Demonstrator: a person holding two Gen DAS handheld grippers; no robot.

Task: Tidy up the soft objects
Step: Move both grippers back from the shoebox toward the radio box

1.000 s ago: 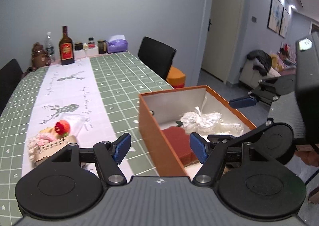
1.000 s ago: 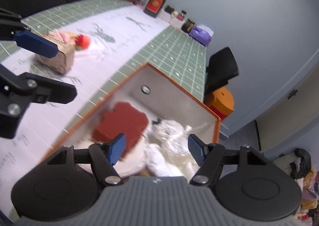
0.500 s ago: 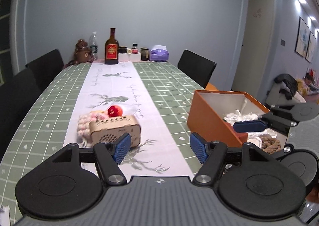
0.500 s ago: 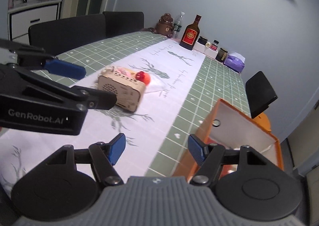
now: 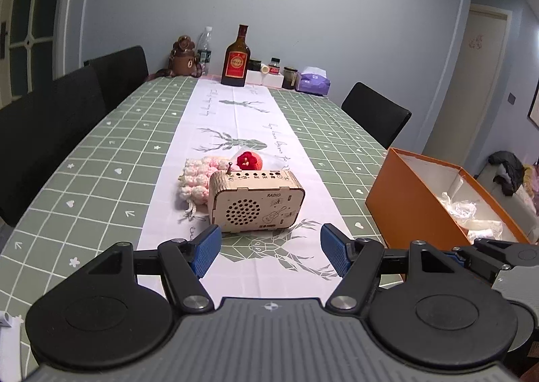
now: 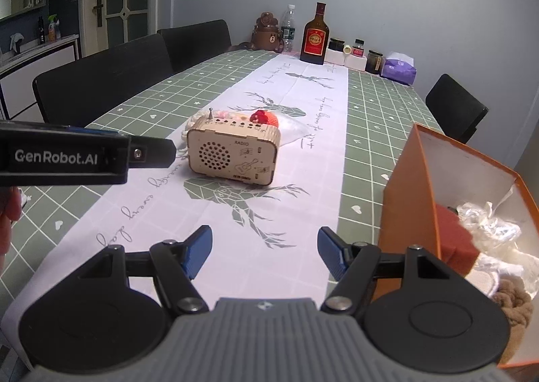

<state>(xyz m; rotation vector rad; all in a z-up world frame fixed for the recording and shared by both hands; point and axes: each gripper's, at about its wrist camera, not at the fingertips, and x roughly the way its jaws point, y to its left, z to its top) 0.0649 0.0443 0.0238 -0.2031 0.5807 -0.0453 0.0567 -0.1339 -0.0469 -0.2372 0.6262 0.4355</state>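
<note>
Right wrist view: orange box [image 6: 409,200] holds crumpled plastic [image 6: 490,225].

Pink-white crocheted piece [image 5: 198,180] and red knitted ball [image 5: 248,160] lie on runner behind wooden radio [image 5: 255,201]; orange box [image 5: 404,200] holds soft items.

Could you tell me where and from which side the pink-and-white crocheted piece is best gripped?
Judging from both views, grip the crocheted piece at its exposed outer edge, from the side facing the black chairs. The wooden radio blocks the near side and the red flower crowds the other.
</note>
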